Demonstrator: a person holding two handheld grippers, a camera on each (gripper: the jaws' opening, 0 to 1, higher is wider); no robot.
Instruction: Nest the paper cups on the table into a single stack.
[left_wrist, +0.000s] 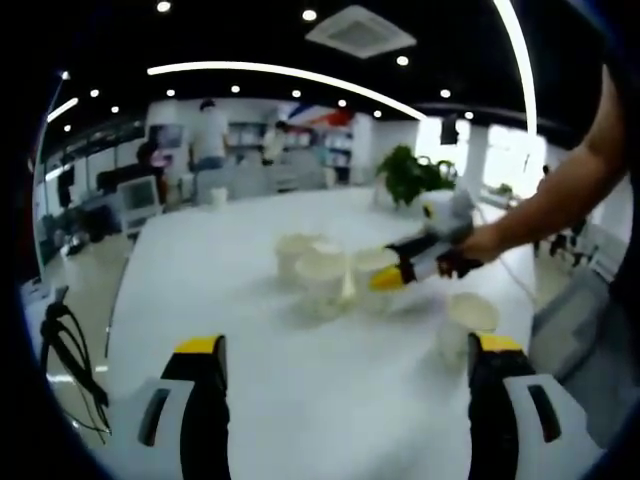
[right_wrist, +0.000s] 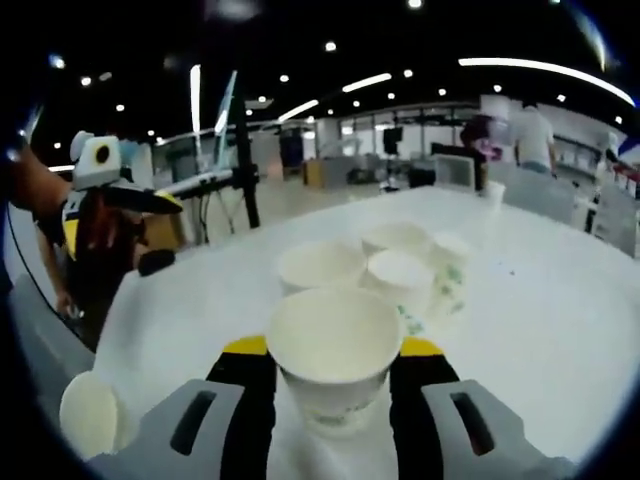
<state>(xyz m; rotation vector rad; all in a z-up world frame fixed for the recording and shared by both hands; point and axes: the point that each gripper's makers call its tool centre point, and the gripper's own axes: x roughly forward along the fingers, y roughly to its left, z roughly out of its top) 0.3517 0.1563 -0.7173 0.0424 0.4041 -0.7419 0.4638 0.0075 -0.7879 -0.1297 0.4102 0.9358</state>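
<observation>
1. White paper cups (right_wrist: 395, 265) crowd the middle of a pale table (right_wrist: 560, 320), seen along the right gripper (right_wrist: 335, 375).
2. Its yellow-tipped jaws sit on either side of one upright cup (right_wrist: 335, 350), apparently pinching it just short of the cluster.
3. Behind this held cup stand a few more, close together, some touching; one bears a green print.
4. Another cup (right_wrist: 88, 413) sits apart near the table's edge at lower left in that view.
5. From the left gripper (left_wrist: 345, 375), jaws spread wide with nothing between them, the cluster (left_wrist: 320, 265) lies ahead.
6. A person's hand (left_wrist: 480, 245) brings the right gripper (left_wrist: 395, 275) in against the cluster.
7. One lone cup (left_wrist: 468, 318) stands nearer, just beyond the left gripper's right-hand jaw.
8. Office desks, a potted plant (left_wrist: 410, 175) and people fill the background.
</observation>
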